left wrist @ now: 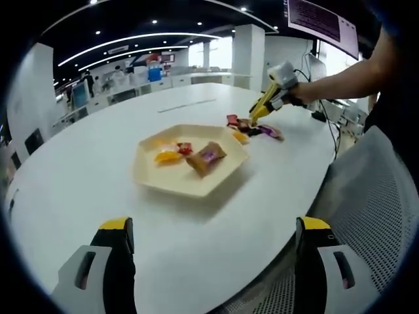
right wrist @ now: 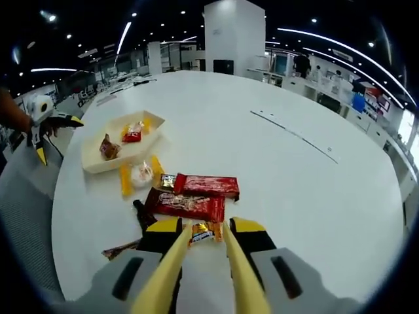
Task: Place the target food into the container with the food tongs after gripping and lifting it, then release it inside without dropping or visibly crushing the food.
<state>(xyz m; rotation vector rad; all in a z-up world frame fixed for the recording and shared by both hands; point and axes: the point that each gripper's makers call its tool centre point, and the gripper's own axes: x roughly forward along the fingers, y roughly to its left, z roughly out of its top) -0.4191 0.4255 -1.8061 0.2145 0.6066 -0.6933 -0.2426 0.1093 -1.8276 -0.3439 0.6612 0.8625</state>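
1. in the left gripper view the left tool (left wrist: 213, 245) hangs low over the near edge of the white table (left wrist: 98, 163), its jaws wide apart with nothing between them.
2. past it sits a pale hexagonal tray (left wrist: 171, 181) holding a brown wrapped snack (left wrist: 205, 158), an orange piece (left wrist: 166, 156) and a small red wrapper (left wrist: 184, 148).
3. farther right, the right tool (left wrist: 256, 112) points down into a loose pile of wrapped snacks (left wrist: 255, 129) just beyond the tray.
4. a grey mesh chair back (left wrist: 373, 216) stands at the right, close to the table edge.
5. in the right gripper view yellow tongs (right wrist: 203, 268) run forward from the right tool (right wrist: 208, 230), and their tips close on a small gold-wrapped candy (right wrist: 205, 231) lying on the table.
6. touching that candy on the far side are two red bars (right wrist: 196, 196); a dark wrapper (right wrist: 143, 216) and a brown stick (right wrist: 121, 248) lie to its left.
7. yellow sweets (right wrist: 126, 178) and a white wrapped piece (right wrist: 141, 173) lie between the pile and the tray (right wrist: 98, 163), in the path to it.
8. the left tool (right wrist: 55, 134) shows at the far left, jaws apart.
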